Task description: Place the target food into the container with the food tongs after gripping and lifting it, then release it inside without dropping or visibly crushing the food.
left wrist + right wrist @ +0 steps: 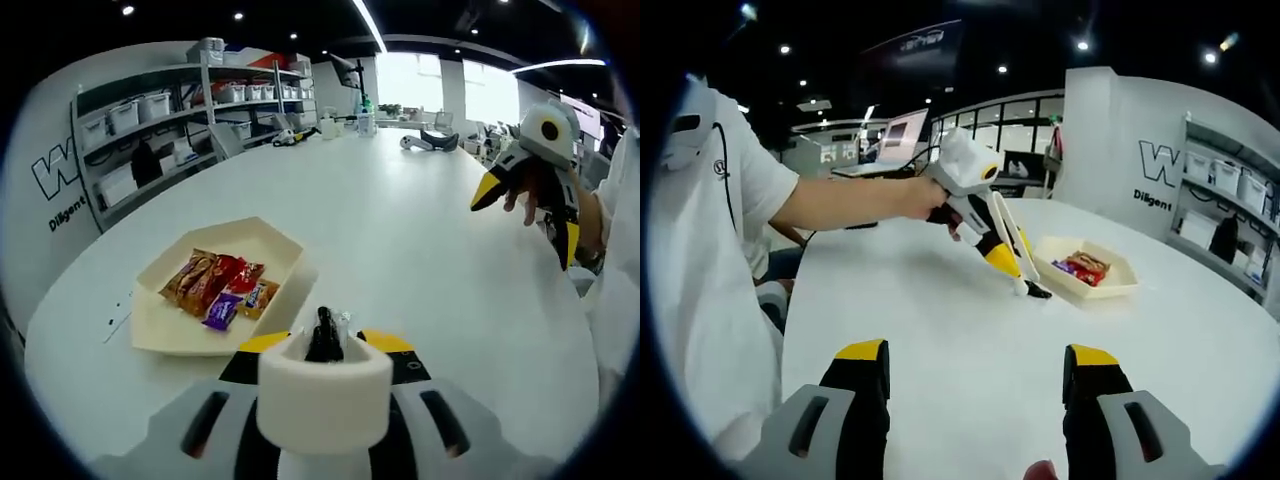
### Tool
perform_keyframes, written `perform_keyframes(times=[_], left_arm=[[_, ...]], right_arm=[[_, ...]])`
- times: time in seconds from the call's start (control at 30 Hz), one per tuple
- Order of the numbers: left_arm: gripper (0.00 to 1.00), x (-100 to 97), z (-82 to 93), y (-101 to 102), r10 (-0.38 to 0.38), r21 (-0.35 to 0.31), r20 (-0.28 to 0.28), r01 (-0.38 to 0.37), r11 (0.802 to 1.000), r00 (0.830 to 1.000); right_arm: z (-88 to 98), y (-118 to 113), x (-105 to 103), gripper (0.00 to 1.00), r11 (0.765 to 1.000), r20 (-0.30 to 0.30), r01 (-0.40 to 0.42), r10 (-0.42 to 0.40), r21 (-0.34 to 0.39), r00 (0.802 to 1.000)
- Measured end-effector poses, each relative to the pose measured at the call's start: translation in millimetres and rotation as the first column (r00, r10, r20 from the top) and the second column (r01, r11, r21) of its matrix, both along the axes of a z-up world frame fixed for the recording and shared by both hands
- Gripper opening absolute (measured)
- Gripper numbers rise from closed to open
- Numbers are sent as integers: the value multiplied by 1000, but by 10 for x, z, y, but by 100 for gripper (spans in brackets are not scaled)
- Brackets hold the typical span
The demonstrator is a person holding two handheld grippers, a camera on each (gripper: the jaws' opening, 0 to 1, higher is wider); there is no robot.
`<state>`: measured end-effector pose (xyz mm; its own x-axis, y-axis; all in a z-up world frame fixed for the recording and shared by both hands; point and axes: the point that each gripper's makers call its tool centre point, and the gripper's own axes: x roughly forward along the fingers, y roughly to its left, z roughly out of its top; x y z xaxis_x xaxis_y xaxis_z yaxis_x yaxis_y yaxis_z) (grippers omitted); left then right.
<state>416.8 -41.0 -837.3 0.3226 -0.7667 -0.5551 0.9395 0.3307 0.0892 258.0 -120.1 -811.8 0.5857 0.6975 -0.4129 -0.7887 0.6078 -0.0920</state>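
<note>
Left claw (pixel 323 335): it sits at the bottom centre of the left gripper view, closed on a pair of white food tongs (pixel 325 340) that run forward to dark tips. In the right gripper view the same claw (pixel 1005 262) appears at centre, held by a person's hand (pixel 915 197), with the tongs (pixel 1020 255) slanting down so their tips rest at or just above the table (pixel 940 330). Whether they touch it cannot be told.

Right claw (pixel 980 385): wide open at the bottom of its own view, holding nothing. It also shows at the upper right of the left gripper view (pixel 525 195), well apart from the work.

Target food: wrapped snacks (pixel 215 285) lie bunched together in a shallow cream tray (pixel 275 240) at lower left of the left gripper view, just beyond the tong tips. No other container is identifiable.

Handling judgement: the packets look light, soft and glossy, so likely slippery and easy to dent. Best taken one at a time across the flat middle with gentle pressure, not by a crimped end.

View differences: the left gripper view gives the individual wrappers and the shelves (pixel 170 110) behind. The right gripper view gives the side profile of the tongs against the tray (pixel 1085 285), which the left cannot.
</note>
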Motion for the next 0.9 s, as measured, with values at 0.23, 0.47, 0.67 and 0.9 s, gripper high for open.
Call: perform_keyframes(times=[0.23, 0.47, 0.67, 0.9], left_arm=[[23, 17, -22, -8, 3, 3, -15, -3, 1000, 1000], [20, -5, -52, -1, -10, 6, -59, 10, 1000, 998], [19, -33, -52, -1, -18, 0, -77, 18, 1000, 997], [18, -88, -45, -10, -44, 4, -83, 45, 999, 996]], right_arm=[[-16, -15, 9, 68, 1000, -3, 2, -2, 0, 1000], [-39, -19, 11, 67, 1000, -8, 1, -1, 0, 1000], [-52, -29, 12, 67, 1000, -10, 2, -2, 0, 1000], [-55, -37, 10, 67, 1000, -9, 4, -4, 1, 1000]])
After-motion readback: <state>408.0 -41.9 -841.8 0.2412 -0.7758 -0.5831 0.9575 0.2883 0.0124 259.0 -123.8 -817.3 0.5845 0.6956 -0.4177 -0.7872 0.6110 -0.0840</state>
